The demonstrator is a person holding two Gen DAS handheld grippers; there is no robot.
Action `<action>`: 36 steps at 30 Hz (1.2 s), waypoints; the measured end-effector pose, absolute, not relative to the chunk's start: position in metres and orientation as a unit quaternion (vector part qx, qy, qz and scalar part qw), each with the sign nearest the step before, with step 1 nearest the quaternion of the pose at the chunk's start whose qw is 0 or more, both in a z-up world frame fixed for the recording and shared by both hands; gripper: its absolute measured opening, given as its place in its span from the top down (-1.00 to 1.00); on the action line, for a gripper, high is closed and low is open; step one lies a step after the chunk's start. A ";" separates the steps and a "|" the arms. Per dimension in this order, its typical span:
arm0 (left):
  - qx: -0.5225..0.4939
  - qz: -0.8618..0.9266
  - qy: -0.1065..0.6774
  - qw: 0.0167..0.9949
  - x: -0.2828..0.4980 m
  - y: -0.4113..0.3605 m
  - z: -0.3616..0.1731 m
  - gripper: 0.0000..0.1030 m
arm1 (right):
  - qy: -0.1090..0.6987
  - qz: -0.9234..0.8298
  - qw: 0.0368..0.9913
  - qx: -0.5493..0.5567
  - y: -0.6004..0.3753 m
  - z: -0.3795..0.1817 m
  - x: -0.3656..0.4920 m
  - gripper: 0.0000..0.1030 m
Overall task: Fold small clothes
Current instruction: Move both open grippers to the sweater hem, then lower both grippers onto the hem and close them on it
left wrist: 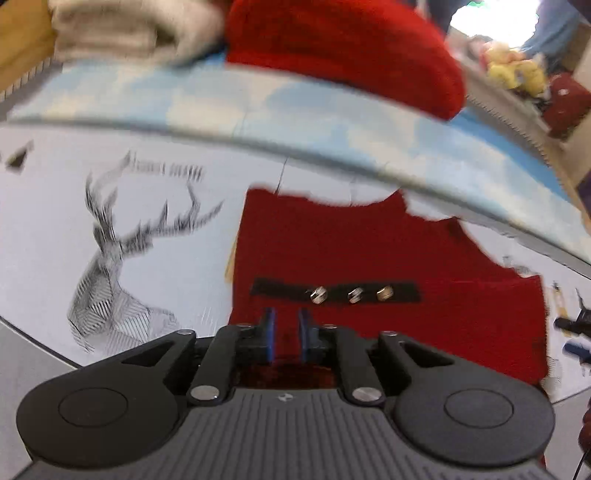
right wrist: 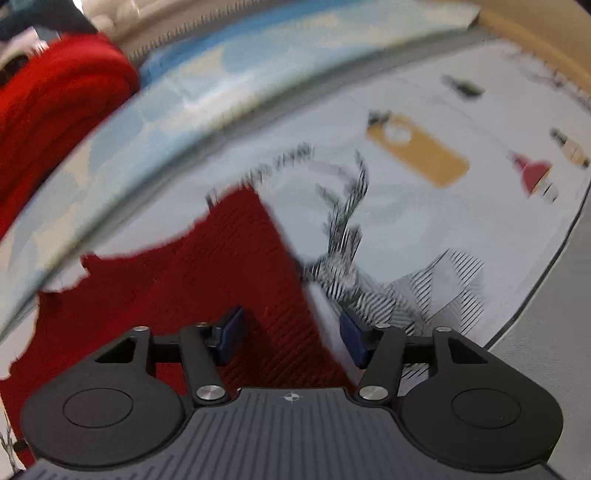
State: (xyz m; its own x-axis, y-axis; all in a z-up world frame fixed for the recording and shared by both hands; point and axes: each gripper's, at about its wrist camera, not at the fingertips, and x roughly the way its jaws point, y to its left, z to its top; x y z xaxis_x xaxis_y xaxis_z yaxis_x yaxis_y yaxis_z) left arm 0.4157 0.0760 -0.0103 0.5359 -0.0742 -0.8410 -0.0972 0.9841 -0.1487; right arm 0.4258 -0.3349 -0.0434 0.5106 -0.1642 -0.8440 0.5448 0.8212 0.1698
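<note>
Two hand-held grippers work over a pale table mat [left wrist: 48, 229] printed with a line-drawn stag [left wrist: 110, 266], where a small dark red knitted garment [left wrist: 369, 251] lies flat. In the left wrist view the garment shows a black strap [left wrist: 280, 287] set with three metal snaps [left wrist: 355, 294], and the left gripper [left wrist: 287, 334] sits low at its near edge, blue pads drawn close together with red knit between them; whether they actually pinch the cloth cannot be told through the blur. In the right wrist view the right gripper [right wrist: 291, 332] has its fingers spread wide, straddling the garment's edge [right wrist: 295, 295] where red knit meets the mat. Beyond the mat runs a curved band of blue-and-white cloud-patterned fabric [left wrist: 295, 107], and on it rest a brighter red folded knit [left wrist: 351, 48] and, to its left, a beige folded piece [left wrist: 122, 33]. Printed on the mat in the right view are a mustard-yellow tag shape [right wrist: 421, 151] and a small red figure [right wrist: 532, 173]. At the left view's far right sit yellow soft items [left wrist: 513, 70], blurred.
</note>
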 end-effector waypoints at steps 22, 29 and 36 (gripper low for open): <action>-0.077 -0.008 0.455 0.887 0.113 0.116 0.005 0.04 | 0.307 0.001 0.949 0.077 -0.308 0.074 0.123 -0.13; -0.073 -0.016 0.475 0.877 0.106 0.115 -0.011 0.23 | 0.360 -0.041 0.930 0.064 -0.340 0.013 0.085 -0.07; -0.082 -0.001 0.500 0.862 0.114 0.125 -0.030 0.23 | 0.424 -0.056 0.896 0.119 -0.362 -0.024 0.088 -0.09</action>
State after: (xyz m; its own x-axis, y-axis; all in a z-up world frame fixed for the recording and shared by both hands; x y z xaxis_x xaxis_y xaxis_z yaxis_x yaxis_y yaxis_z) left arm 0.1136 0.1246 -0.0304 0.5010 -0.0837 -0.8614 -0.0798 0.9866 -0.1423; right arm 0.0883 -0.3625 -0.0240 0.6340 0.0004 -0.7733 0.2018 0.9652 0.1660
